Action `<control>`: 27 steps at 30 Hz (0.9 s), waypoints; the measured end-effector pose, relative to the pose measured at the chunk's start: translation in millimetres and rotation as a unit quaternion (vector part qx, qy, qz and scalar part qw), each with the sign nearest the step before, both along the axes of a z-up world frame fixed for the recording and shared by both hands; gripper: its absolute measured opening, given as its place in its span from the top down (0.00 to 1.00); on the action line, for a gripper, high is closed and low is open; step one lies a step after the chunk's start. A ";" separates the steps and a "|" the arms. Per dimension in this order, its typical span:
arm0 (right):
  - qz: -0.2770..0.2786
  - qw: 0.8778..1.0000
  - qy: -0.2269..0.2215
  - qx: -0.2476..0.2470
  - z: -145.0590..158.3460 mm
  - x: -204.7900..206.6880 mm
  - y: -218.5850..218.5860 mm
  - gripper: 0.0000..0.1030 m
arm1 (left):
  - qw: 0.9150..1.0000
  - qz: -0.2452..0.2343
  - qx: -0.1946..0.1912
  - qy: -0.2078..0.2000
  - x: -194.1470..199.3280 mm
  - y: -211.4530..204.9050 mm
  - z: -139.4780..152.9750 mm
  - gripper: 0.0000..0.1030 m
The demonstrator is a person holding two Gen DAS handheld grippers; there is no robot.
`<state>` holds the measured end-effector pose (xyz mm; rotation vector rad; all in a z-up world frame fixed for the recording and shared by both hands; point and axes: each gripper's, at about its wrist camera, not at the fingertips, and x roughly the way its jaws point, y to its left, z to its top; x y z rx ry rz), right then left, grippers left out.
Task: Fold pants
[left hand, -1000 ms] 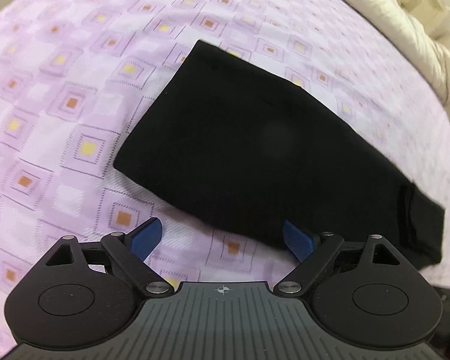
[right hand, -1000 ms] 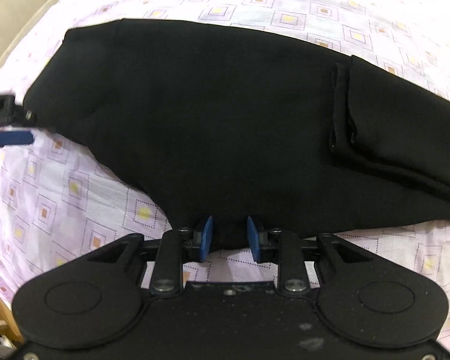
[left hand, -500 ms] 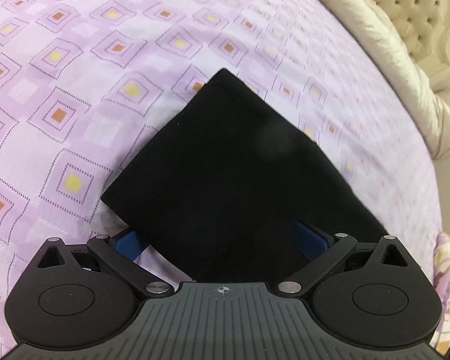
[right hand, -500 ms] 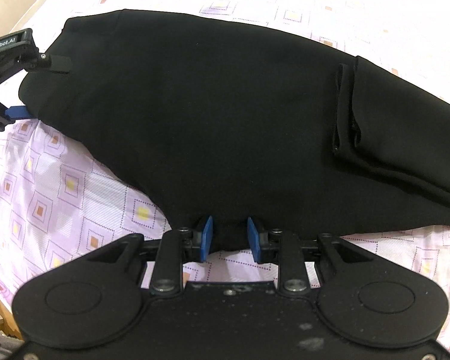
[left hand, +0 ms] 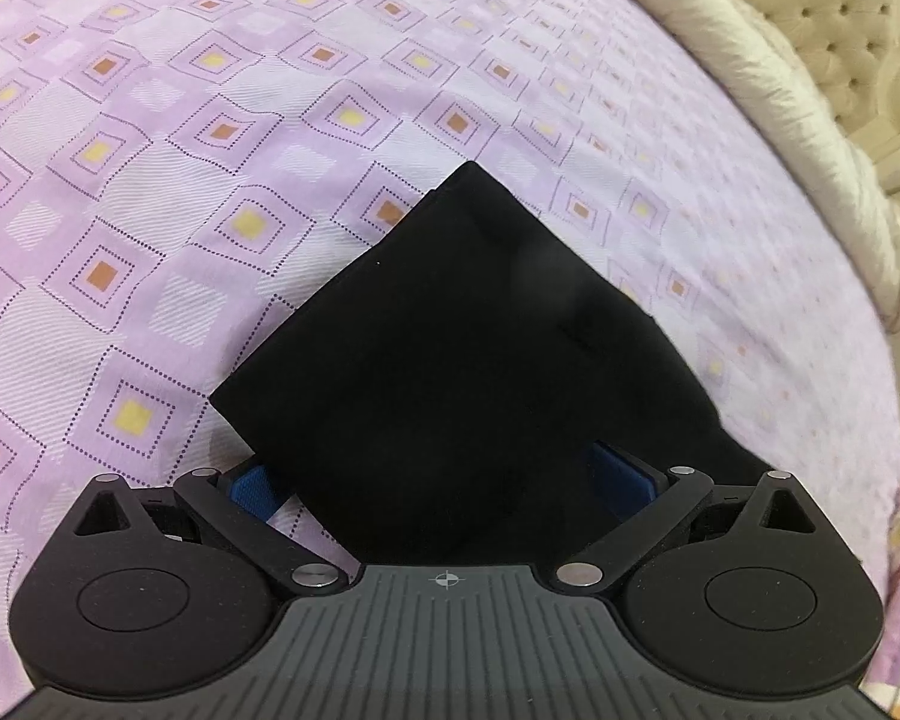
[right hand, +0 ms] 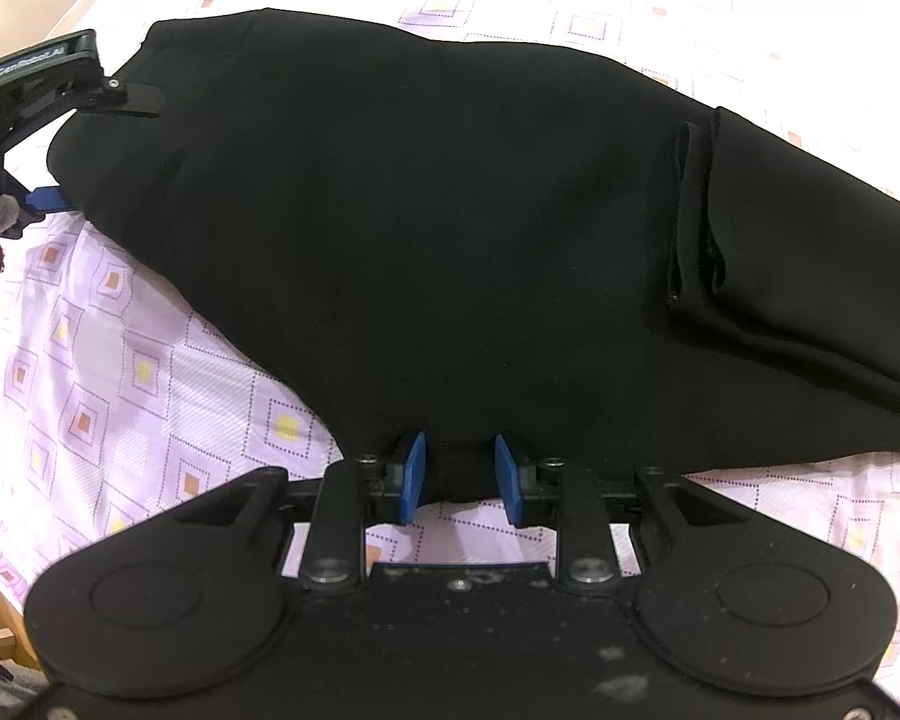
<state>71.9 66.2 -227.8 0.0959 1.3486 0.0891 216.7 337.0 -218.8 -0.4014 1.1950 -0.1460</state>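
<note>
Left claw (left hand: pixel 444 480): black linkage arms, silver screws, blue pads, ribbed grey body with crosshair mark; right claw (right hand: pixel 459 471): black, blue pads.

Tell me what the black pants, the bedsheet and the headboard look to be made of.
Black pants: soft matte fabric, probably a knit or jersey, since it drapes in rounded folds without shine. Bedsheet: woven cloth, likely cotton or a blend, with visible ribbed texture and a printed lilac square pattern. Headboard: cream button-tufted upholstery, seemingly leather or imitation; the blur leaves that open.
</note>
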 end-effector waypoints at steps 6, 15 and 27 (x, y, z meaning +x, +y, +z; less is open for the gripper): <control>-0.001 1.000 0.004 0.000 0.4 2.3 0.8 0.72 | 0.998 0.042 0.027 0.031 9.3 -5.0 0.9 0.12; -0.001 1.000 -0.008 0.001 0.5 -1.3 0.4 0.73 | 0.997 0.039 0.057 -0.030 -20.5 0.4 36.9 0.91; -0.014 0.995 -0.047 0.086 30.1 -20.7 -56.7 0.74 | 0.970 -0.069 0.120 -0.199 -69.9 -121.0 136.8 0.92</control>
